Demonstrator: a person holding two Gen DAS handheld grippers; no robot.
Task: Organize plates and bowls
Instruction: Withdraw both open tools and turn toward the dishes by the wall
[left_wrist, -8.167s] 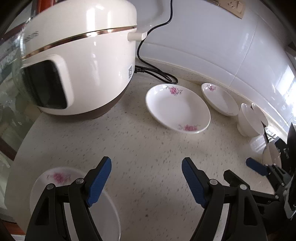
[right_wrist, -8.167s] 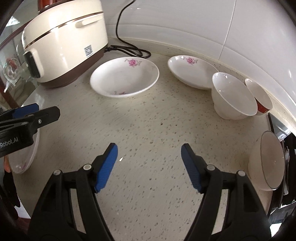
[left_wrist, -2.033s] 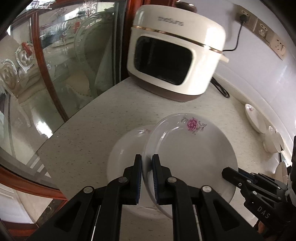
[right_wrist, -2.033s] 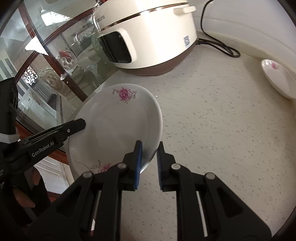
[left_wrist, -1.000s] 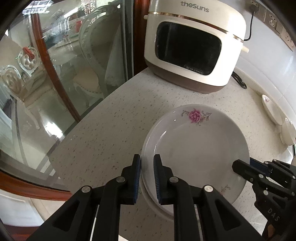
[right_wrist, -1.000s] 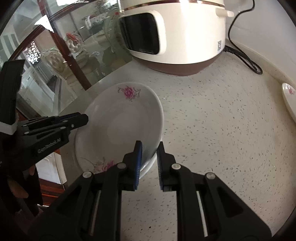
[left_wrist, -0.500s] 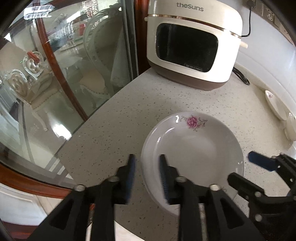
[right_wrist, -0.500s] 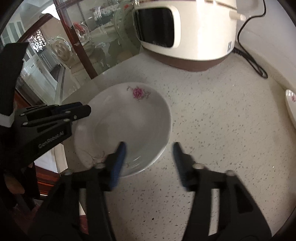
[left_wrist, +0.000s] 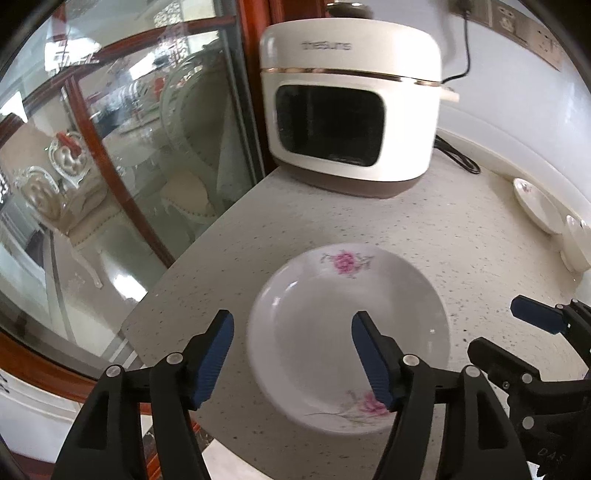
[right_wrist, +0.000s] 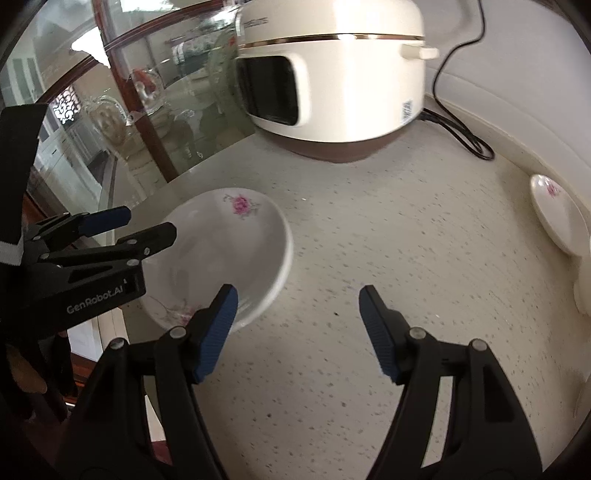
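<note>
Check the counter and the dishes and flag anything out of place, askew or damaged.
Only one thing stands out: the flowered plate lies close to the counter's outer corner, near the edge. It lies flat, with no chips or spills showing. The other flowered plate by the wall looks fine.

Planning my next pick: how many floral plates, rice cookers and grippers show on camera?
Floral plates: 2 (near plate, far plate)
Rice cooker: 1
Grippers: 2 (left gripper, right gripper), both opening, nothing gripped
Total: 5
</note>
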